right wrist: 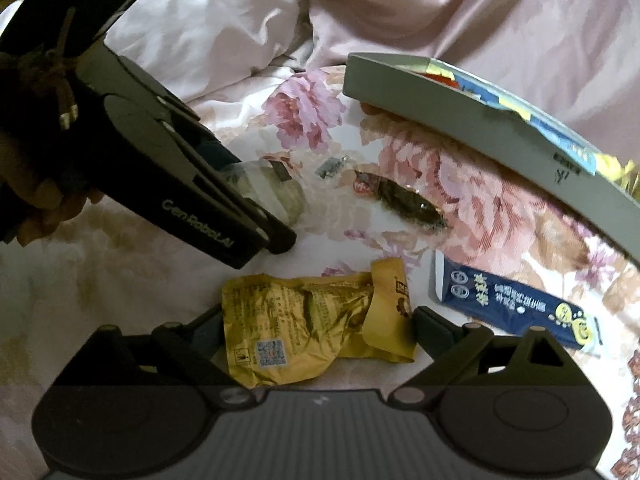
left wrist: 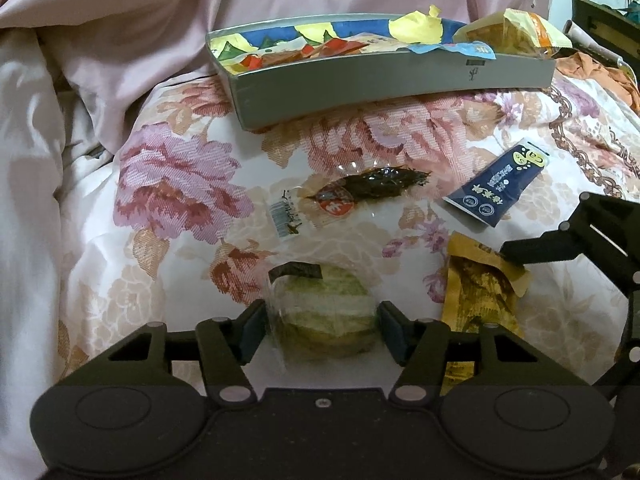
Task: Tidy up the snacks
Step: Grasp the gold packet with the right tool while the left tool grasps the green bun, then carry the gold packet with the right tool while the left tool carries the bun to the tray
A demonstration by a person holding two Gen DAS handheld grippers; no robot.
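- We hold our left gripper [left wrist: 322,330] low over the floral bedspread [left wrist: 180,184], its fingers set on either side of a round pale-green cake in clear wrap [left wrist: 326,316]; the pads sit right at the wrap's edges, but we cannot tell whether they press it
- Our right gripper [right wrist: 318,330] brackets a crumpled golden-yellow foil snack packet [right wrist: 312,328], fingers wide, one at each end of it, and contact is unclear
- Taking the shallow grey metal tray [left wrist: 360,84] as our landmark: it rests on the bedspread at the far side, already holding bright yellow, red and blue wrappers
- Just in front of the tray lies a clear packet of dark dried food with a red label [left wrist: 360,192]
- Nearer to us than that packet sits the green cake, well apart from the tray
- To the right of the clear packet, also in front of the tray, lies a navy-blue sachet with a yellow cartoon figure [left wrist: 496,184]
- The golden packet lies just nearer to us than the sachet
- A hand [right wrist: 36,196] grips the left tool's handle in the right wrist view
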